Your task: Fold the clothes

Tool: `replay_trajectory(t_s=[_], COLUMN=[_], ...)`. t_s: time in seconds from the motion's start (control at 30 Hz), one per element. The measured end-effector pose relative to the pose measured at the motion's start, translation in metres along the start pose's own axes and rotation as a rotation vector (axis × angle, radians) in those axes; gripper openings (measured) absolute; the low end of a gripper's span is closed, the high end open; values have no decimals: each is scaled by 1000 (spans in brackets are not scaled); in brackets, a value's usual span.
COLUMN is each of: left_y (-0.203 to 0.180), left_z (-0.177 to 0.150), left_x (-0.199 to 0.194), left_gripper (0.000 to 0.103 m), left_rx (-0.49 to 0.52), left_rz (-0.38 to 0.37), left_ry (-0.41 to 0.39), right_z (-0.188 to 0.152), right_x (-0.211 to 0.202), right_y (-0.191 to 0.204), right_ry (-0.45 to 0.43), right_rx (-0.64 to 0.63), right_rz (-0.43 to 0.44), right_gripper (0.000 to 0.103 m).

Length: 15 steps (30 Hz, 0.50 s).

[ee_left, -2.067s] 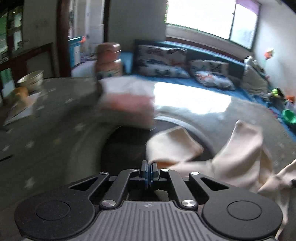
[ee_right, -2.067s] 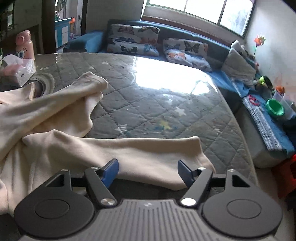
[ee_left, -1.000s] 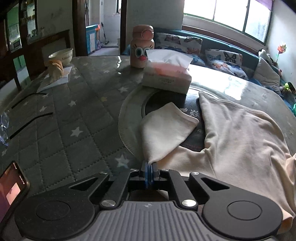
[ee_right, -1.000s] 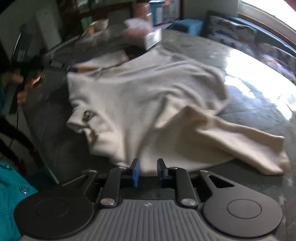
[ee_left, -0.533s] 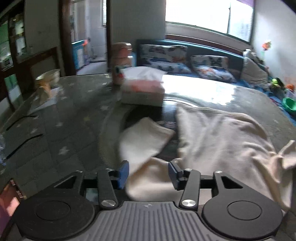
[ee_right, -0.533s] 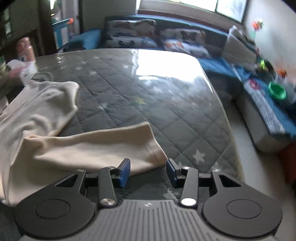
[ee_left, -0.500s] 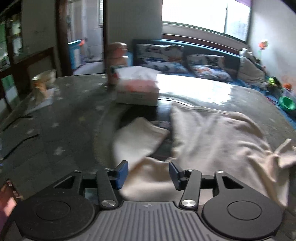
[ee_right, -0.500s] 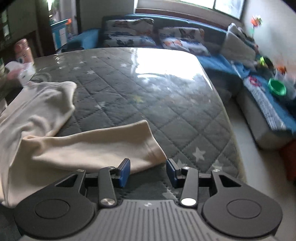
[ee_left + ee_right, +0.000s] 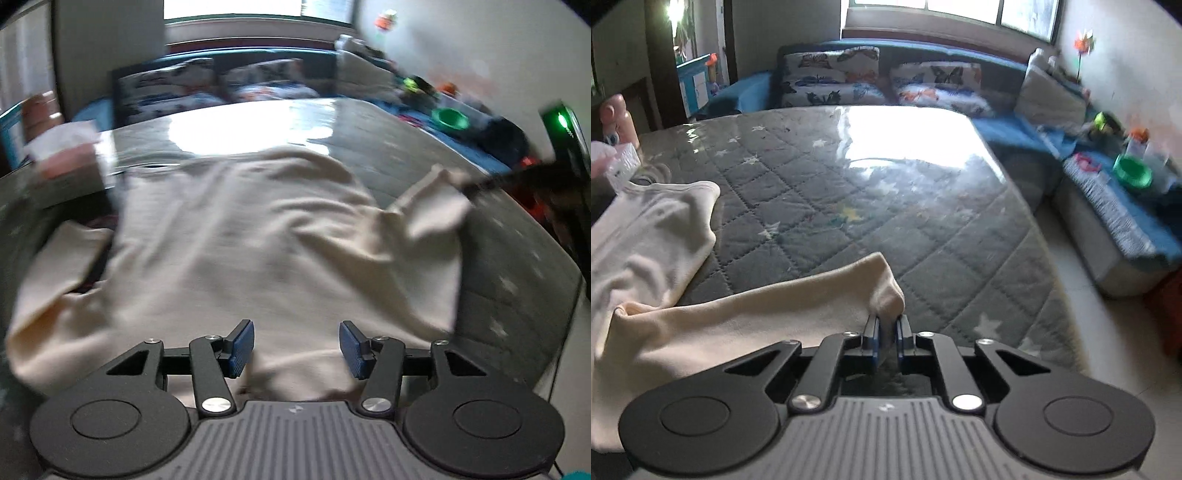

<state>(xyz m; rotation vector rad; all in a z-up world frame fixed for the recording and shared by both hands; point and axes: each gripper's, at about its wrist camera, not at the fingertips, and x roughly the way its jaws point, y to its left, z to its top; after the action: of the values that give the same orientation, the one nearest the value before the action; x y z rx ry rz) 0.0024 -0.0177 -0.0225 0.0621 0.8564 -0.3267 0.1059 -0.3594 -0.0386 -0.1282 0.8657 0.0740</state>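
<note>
Sunlight from the window glares off the quilted grey surface (image 9: 517,266), and the left wrist view is smeared by motion. Across that surface lies the cream garment (image 9: 240,240), one sleeve (image 9: 51,266) flopped toward the left near a blurred tissue box (image 9: 66,155). The left gripper (image 9: 297,345) hangs over the near hem with its fingers spread apart, cloth beneath them but not pinched. At the far right the other sleeve is lifted at its tip by a dark blurred tool. If the left fingers close while the view is this smeared, they may catch only one layer or miss the hem, and the fold would come out skewed.

From the right wrist view, the same surface runs toward a blue sofa (image 9: 960,62) with butterfly cushions. The right gripper (image 9: 886,332) has its fingers pressed together on the cuff of the sleeve (image 9: 757,314). The pinch sits near the very edge, so a quick pull could slip the cuff free, or drag the unheld body of the garment and bunch it.
</note>
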Motion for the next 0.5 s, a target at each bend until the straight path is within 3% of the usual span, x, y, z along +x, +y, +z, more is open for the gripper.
replay_trajectory(t_s=[0.13, 0.27, 0.43, 0.5], left_y=[-15, -27, -25, -21], left_z=[-5, -10, -10, -9], left_x=[4, 6, 5, 5], left_gripper=[56, 56, 59, 60], left_rx=[65, 114, 123, 113], left_rz=[-49, -97, -142, -161], left_ry=[7, 13, 21, 26], right_z=[1, -11, -23, -14], right_x=[-24, -41, -25, -35], right_y=[3, 2, -13, -9], right_ry=[-39, -26, 64, 21], right_rx=[-70, -126, -65, -70], right_rz=[-112, -220, -206, -185], right_gripper=[7, 8, 15, 17])
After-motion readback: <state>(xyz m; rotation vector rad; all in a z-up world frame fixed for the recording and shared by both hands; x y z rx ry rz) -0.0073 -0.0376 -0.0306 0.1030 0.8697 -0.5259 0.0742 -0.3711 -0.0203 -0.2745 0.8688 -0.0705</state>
